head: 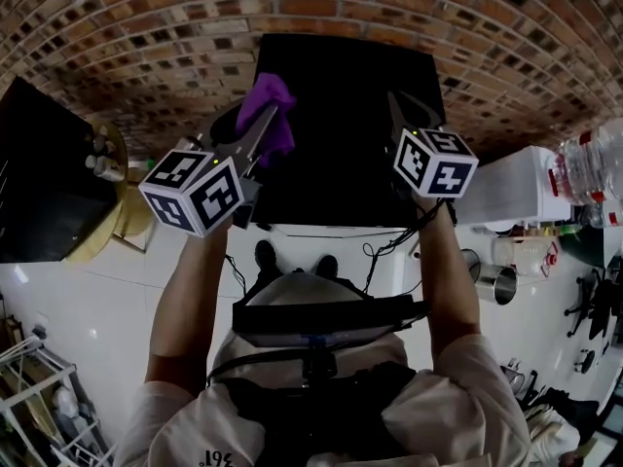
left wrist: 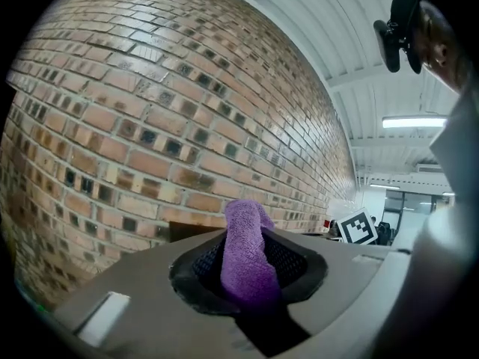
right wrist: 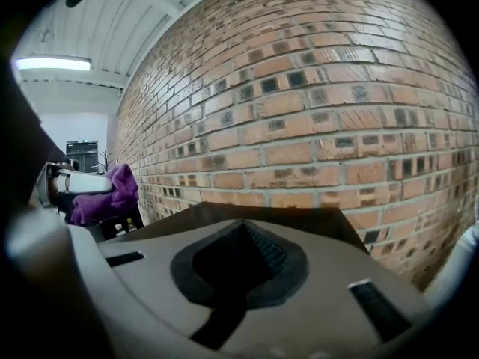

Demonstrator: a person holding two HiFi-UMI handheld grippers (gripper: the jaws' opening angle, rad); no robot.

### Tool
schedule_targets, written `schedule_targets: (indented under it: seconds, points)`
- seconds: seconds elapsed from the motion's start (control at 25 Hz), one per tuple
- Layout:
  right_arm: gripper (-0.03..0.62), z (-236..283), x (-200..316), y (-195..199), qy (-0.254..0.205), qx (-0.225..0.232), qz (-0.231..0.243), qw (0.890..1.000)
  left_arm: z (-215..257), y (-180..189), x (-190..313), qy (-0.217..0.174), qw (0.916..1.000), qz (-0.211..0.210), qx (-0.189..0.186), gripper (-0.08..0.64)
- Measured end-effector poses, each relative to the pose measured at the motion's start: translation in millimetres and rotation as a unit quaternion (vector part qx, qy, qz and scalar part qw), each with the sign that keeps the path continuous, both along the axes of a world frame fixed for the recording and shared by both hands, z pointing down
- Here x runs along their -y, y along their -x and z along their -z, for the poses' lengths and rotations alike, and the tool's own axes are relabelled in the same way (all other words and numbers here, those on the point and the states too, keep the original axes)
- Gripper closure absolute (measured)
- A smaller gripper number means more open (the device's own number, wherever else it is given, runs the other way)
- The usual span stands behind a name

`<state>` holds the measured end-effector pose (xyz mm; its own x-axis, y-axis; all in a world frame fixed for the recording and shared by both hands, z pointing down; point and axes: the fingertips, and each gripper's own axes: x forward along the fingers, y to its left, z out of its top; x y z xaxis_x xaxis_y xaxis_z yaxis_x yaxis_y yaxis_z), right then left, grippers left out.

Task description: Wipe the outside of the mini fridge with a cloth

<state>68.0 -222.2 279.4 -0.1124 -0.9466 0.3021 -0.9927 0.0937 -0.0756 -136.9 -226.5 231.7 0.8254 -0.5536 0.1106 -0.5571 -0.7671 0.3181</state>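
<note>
two grippers hang above the black boxy mini fridge point(head: 341, 163): left gripper point(head: 261, 134) at ten o'clock clamps a fuzzy purple cloth point(head: 268, 100), likely to wipe its top, right gripper point(head: 401, 115) at two o'clock closed, empty.

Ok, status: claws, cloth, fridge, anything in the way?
Left claw shut on purple cloth, held over the mini fridge, left side. Right claw shut, empty, alongside. Nothing seen blocking the fridge; brick wall close behind.
</note>
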Motion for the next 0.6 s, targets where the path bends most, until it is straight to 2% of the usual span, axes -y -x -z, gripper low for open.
schedule_targets:
  seconds: [0.24,0.48,0.6]
  points:
    - [0.591,0,-8,7,-0.002,-0.007,-0.029,1.0,-10,1,19,0.02,0.9994,-0.028,0.004,0.46]
    - [0.558,3,-9,12,-0.006,-0.04,-0.054,0.998,-25,-33,40,0.029,0.9965,-0.033,0.071,0.439]
    - [0.557,3,-11,18,-0.004,-0.062,-0.054,0.997,-35,-59,40,0.055,0.994,-0.05,0.08,0.38]
